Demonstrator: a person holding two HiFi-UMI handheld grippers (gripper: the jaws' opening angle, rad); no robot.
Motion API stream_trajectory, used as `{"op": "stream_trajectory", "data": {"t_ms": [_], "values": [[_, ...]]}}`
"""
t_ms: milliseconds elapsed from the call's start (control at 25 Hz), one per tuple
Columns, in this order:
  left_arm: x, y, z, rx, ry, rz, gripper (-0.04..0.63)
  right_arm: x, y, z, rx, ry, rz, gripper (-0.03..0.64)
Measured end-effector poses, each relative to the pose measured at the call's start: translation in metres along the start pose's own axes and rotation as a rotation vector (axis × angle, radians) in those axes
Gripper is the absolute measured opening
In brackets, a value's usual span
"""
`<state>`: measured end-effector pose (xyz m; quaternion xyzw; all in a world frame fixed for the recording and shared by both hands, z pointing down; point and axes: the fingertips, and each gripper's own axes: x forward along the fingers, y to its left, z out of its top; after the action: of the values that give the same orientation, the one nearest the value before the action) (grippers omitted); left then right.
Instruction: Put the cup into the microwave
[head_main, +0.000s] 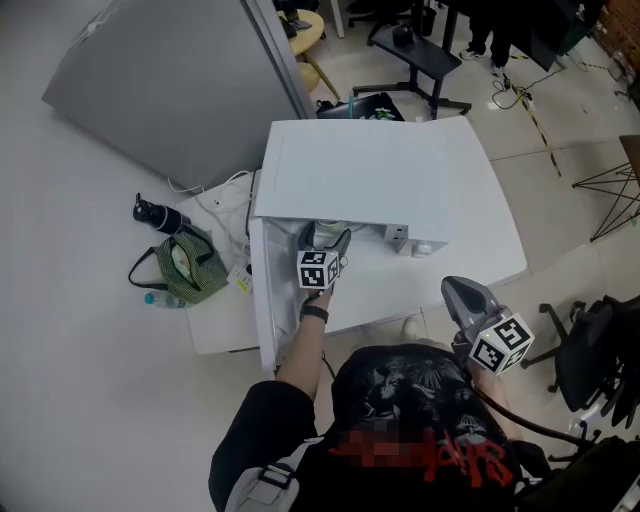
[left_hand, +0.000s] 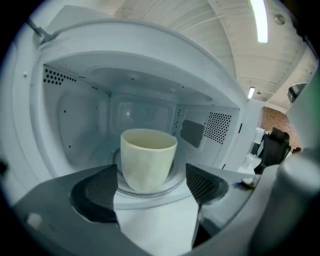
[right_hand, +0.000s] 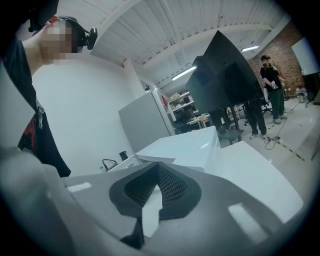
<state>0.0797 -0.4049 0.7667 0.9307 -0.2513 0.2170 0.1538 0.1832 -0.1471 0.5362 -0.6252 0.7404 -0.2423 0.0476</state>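
A cream cup (left_hand: 148, 157) stands upright on the glass turntable (left_hand: 172, 184) inside the white microwave (head_main: 370, 170). The microwave door (head_main: 262, 300) hangs open to the left. My left gripper (head_main: 322, 243) reaches into the opening. Its jaws are open, with the pads (left_hand: 97, 192) a little short of the cup on either side and not touching it. The head view does not show the cup. My right gripper (head_main: 455, 288) is held back near the person's body, right of the table, shut with nothing in it (right_hand: 159, 170).
The microwave sits on a white table (head_main: 490, 230). Left of it lie a green bag (head_main: 185, 265), a black bottle (head_main: 155, 215) and cables. A grey panel (head_main: 170, 80) leans behind. A black chair (head_main: 600, 350) is at the right.
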Motion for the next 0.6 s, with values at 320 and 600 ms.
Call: {"op": "stream_trajectory", "data": {"t_ms": [320,600], "values": [[-0.069,-0.050,-0.017,-0.050,-0.025,-0.029,0.002,0.006,0.006,-0.007,0.011,-0.001,0.068,0.000],[-0.120,-0.128,0.008,-0.115,-0.117,-0.230,0.002,0.004,0.018,-0.016,0.016,0.011,0.178,0.000]]}}
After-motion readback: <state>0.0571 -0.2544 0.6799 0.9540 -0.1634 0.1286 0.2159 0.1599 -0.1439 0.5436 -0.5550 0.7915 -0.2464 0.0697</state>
